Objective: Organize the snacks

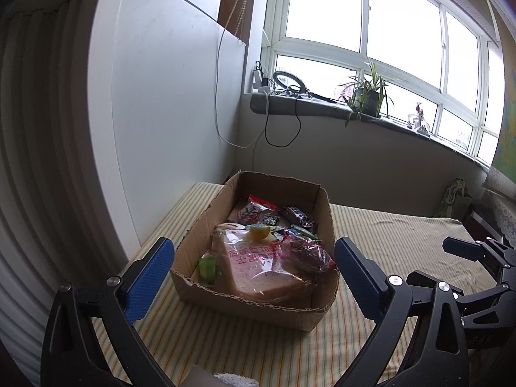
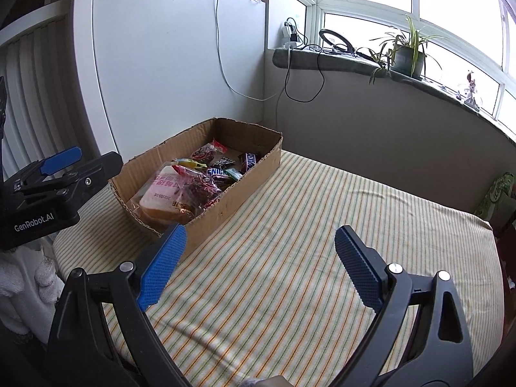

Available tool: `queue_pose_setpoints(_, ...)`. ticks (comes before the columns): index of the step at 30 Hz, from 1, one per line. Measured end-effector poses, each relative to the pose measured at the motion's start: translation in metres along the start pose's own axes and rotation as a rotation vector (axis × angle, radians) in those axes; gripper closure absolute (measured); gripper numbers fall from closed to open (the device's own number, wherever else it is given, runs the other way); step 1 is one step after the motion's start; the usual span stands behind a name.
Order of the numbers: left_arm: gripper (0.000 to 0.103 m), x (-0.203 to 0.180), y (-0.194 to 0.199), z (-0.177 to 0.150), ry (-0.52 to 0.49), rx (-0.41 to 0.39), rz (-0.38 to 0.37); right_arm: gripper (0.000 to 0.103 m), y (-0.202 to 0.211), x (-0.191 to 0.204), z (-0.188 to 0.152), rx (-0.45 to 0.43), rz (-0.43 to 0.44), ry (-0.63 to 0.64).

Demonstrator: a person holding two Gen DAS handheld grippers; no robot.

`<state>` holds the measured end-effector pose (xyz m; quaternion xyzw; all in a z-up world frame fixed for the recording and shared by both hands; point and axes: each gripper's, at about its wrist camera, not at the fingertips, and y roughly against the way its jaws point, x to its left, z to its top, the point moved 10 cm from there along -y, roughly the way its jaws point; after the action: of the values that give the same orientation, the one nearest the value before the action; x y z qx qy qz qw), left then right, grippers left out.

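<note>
A cardboard box is sitting on the striped desk, holding a Snickers bar and a bagged bread loaf printed with Chinese characters. Both left tongs and right tongs are gaping released, empty. "GenRobot.AI" is showing on the left tongs' body.

We could not read the pink print on the bread bag, which lay upside down to us. The cardboard box's near wall hid the bread's lower edge, and the small wrappers at the far end were too small to name. The figurine on the sill was a blur. A white towel ran off the right wrist view's left edge.
</note>
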<state>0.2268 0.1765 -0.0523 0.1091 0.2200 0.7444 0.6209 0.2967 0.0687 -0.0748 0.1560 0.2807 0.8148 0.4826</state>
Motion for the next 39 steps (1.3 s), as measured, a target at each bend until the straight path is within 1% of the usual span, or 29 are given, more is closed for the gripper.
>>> queue_pose_setpoints(10,0.004,0.0,-0.001,-0.001,-0.007,-0.001,0.012,0.008,-0.004,-0.001,-0.003,0.01,0.005,-0.007)
queue_pose_setpoints(32,0.004,0.0,-0.002,-0.002,0.0,0.004,0.013,0.008,-0.008,-0.006,-0.012,0.029,0.003,-0.037)
queue_pose_setpoints(39,0.004,-0.001,-0.001,-0.002,-0.011,-0.013,0.01,0.008,-0.011,-0.008,-0.014,0.039,0.013,-0.049)
